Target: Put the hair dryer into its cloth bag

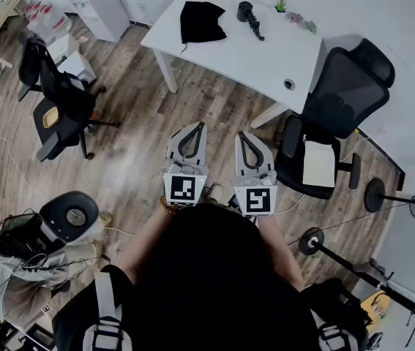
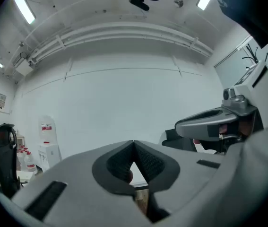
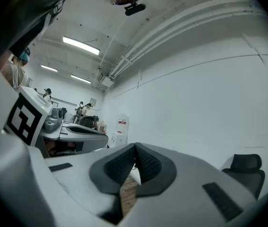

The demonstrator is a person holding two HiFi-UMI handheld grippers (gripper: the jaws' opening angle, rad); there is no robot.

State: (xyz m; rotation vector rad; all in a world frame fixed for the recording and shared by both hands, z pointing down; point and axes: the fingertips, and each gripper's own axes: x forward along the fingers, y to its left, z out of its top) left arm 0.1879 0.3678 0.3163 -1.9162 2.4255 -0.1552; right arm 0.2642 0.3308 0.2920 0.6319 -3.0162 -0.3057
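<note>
In the head view the left gripper (image 1: 199, 126) and the right gripper (image 1: 241, 134) are held side by side at the middle of the frame, over the wooden floor (image 1: 134, 130) and well short of the white table (image 1: 266, 57) at the top. Each gripper view shows its own jaws pressed together with nothing between them. The black cloth bag (image 1: 201, 20) lies on the table's left part. The black hair dryer (image 1: 247, 13) lies to its right, apart from it. A black office chair (image 1: 342, 93) stands at the table's right end.
</note>
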